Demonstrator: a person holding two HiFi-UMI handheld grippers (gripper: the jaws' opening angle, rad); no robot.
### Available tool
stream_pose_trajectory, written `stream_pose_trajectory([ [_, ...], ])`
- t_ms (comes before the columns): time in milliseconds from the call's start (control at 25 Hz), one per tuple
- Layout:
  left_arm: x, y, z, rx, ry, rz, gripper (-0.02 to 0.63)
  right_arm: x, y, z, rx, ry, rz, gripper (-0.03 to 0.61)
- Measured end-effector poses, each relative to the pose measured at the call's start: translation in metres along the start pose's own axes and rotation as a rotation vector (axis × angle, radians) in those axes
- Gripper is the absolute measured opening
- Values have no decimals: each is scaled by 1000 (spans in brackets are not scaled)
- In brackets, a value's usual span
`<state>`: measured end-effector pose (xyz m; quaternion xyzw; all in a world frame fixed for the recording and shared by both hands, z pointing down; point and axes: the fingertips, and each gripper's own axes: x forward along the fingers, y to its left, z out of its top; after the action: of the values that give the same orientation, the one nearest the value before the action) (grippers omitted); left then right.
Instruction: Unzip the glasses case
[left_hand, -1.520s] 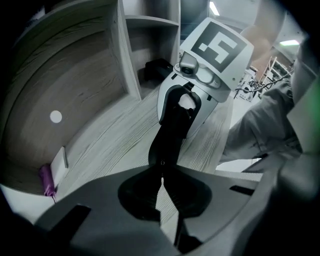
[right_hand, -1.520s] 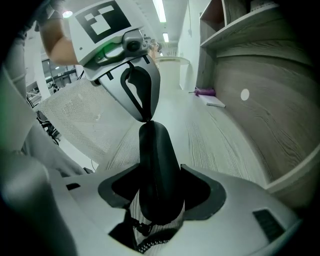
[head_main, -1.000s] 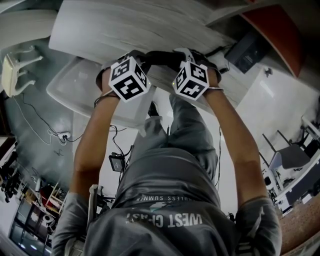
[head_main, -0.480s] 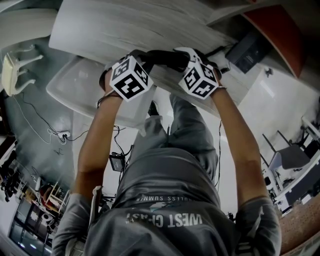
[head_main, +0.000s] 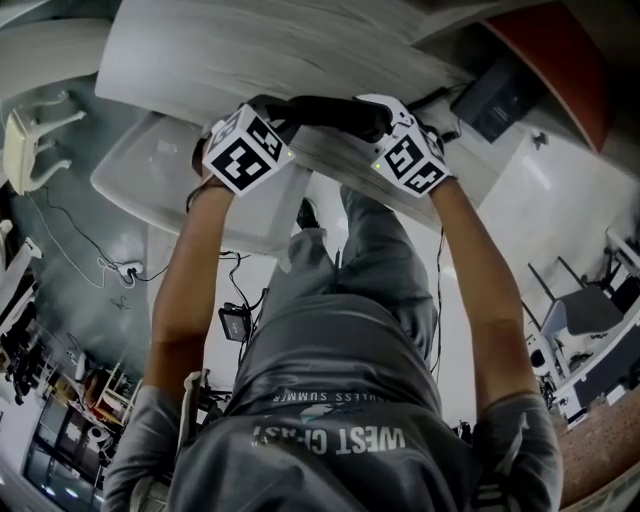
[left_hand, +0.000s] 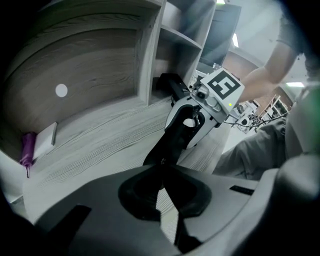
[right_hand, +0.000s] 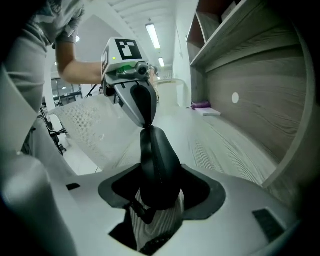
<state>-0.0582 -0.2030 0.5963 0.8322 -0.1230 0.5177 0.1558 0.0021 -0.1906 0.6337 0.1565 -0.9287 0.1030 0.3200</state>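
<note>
Black and matte, the glasses case (head_main: 322, 110) hangs in the air just above the near edge of the pale wood-grain table (head_main: 230, 50), stretched lengthwise between the two claws. It is a long, rounded shell, fat in the middle and tapering toward its ends. Seen from the right gripper view, a seam line runs down its ridge, though I cannot tell whether that seam is parted anywhere.

The left gripper (head_main: 266, 106) has its jaws pinched together on the thin left tip of the case. A tiny bright metal speck (left_hand: 161, 161) shows there just beyond the pads, and I can't make out whether that is the zip pull. The right gripper (head_main: 380, 118) has its jaws set wide around the fat right end, clamped on the shell, and they have just been closing a touch on it.

A person in a grey T-shirt (head_main: 330, 440) holds both tools, arms reaching out side by side. Open shelves (left_hand: 170, 45) stand at the table's far side.
</note>
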Motion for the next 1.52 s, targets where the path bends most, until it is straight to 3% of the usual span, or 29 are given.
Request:
stream_pose_trajectory([
  [440, -11, -12, 10, 135, 113, 65, 2, 9, 1, 3, -59, 224, -35, 235],
  [920, -1, -13, 12, 149, 152, 116, 0, 15, 3, 5, -42, 308, -64, 238],
  [1040, -4, -13, 18, 140, 113, 136, 0, 14, 3, 5, -12, 319, -76, 238],
  [1160, -7, -10, 17, 68, 53, 127, 0, 15, 4, 7, 26, 262, -56, 241],
  [1240, -7, -9, 11, 15, 37, 106, 0, 16, 7, 10, 29, 161, -42, 249],
  [1400, -3, -11, 2, -49, 20, 61, 0, 17, 13, 10, -34, -4, -39, 313],
  [1520, -3, -13, 0, -99, -3, 39, 0, 17, 11, 9, -81, -11, -72, 250],
])
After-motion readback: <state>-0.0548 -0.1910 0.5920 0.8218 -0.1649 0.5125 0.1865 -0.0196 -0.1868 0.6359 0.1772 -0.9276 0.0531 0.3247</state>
